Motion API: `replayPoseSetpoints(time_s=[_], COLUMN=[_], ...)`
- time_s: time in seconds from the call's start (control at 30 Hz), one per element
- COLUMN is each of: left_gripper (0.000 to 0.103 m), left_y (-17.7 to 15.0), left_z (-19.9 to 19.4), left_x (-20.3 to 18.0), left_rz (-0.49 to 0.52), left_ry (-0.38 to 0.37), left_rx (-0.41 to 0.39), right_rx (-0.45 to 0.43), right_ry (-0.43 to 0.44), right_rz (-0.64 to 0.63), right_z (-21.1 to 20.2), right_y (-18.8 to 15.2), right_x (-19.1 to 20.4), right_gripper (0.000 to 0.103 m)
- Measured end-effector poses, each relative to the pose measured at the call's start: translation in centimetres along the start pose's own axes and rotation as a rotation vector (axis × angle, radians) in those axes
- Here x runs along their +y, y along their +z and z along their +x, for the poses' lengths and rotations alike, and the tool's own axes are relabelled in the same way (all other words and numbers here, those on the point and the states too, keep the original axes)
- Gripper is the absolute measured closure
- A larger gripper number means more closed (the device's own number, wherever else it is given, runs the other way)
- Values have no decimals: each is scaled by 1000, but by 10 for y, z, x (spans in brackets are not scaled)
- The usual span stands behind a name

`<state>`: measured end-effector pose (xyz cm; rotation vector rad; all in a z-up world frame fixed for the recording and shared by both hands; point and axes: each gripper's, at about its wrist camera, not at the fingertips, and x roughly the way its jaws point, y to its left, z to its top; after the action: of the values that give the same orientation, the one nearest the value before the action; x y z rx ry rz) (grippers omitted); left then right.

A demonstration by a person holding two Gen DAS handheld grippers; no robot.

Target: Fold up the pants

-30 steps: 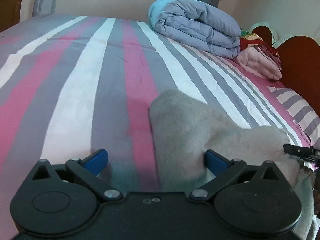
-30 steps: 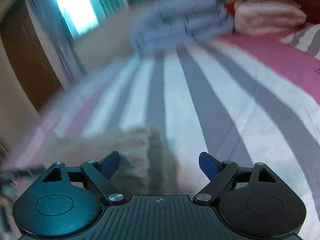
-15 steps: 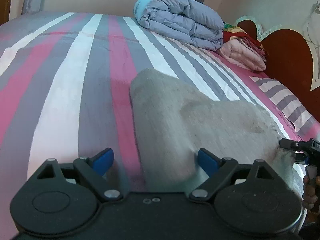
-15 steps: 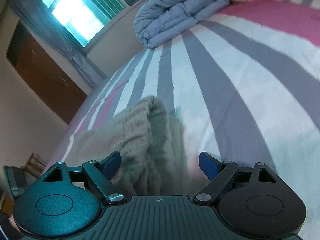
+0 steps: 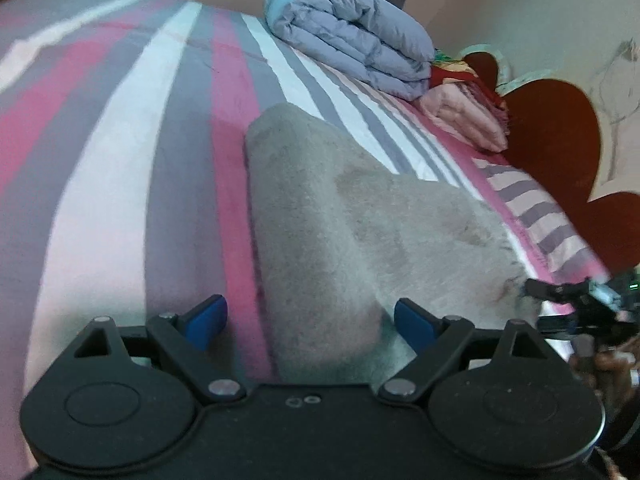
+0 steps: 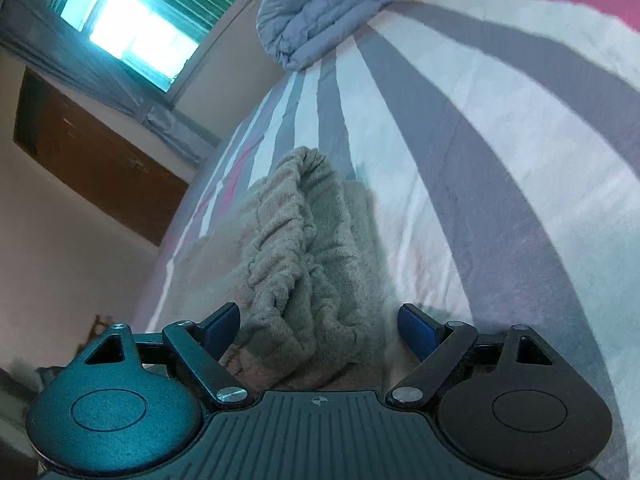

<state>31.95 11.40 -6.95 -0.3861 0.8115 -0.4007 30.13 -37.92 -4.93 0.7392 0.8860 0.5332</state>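
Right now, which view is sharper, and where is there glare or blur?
Right wrist view: the pants waistband is sharp, the window is blown out with glare, and the sheet blurs toward the edge. Left wrist view: softer overall, pants fuzzy, no glare.

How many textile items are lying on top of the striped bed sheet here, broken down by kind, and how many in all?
Grey-beige pants: 1
Folded grey-blue quilt: 1
Folded pink blanket: 1
Red patterned cloth tucked between quilt and pink blanket: 1, kind unclear
Total: 4
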Motion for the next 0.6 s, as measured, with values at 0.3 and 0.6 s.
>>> replayPoseSetpoints(time_s=[0.3, 0.6], left_gripper=[41, 64], left_y=[22, 25], left_z=[13, 64], left_x=[50, 60], left_rz=[-136, -238], left_ry=[-239, -424], left_rx=[146, 159], right_rx=[127, 166], right_ry=[125, 259], right_rz=[17, 80], right_z=[11, 40], right_y=[26, 42], right_x=[-15, -30], right_gripper=[17, 17])
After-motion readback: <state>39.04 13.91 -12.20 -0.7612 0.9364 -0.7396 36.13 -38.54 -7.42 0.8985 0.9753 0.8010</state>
